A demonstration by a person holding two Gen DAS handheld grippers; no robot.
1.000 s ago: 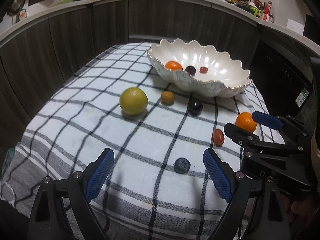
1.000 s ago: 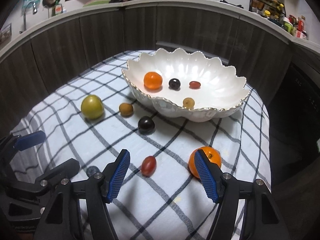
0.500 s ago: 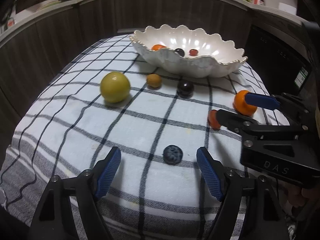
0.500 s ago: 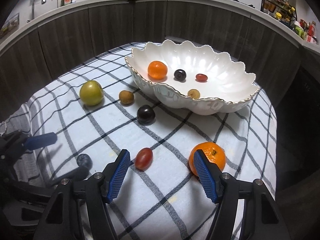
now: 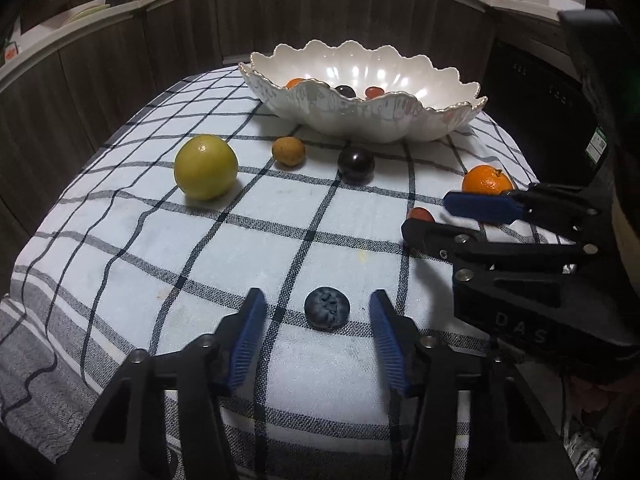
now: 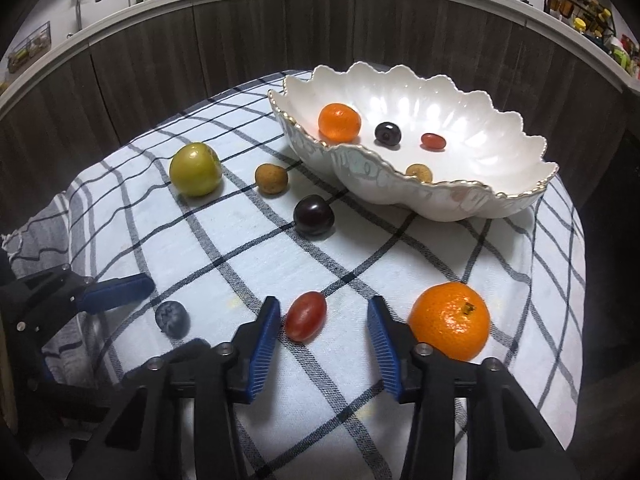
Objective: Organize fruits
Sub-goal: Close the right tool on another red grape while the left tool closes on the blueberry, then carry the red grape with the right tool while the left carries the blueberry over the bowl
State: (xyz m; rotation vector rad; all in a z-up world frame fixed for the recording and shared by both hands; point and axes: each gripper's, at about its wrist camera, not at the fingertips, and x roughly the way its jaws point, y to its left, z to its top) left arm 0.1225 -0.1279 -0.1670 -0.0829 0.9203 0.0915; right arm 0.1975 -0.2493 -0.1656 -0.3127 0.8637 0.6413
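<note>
A blueberry (image 5: 327, 307) lies on the checked cloth between the pads of my left gripper (image 5: 316, 297). The jaws are closing, with gaps left on both sides of the berry. A red grape (image 6: 306, 316) lies between the pads of my right gripper (image 6: 323, 304), nearer the left pad; these jaws are closing too and do not touch it. A mandarin (image 6: 450, 321) sits just outside the right pad. The white scalloped bowl (image 6: 400, 186) at the back holds a mandarin (image 6: 339, 121), a dark grape (image 6: 387, 133), a red grape (image 6: 433, 141) and a tan fruit (image 6: 419, 172).
A yellow-green fruit (image 5: 205, 167), a small tan fruit (image 5: 288, 151) and a dark plum (image 5: 355, 163) lie on the cloth in front of the bowl (image 5: 360, 118). The right gripper (image 5: 450, 216) stands close to the right of the left one. Dark cabinets curve behind the table.
Both grippers have sunk toward the cloth and their jaws have narrowed. The blueberry now sits between the left pads and the red grape between the right pads.
</note>
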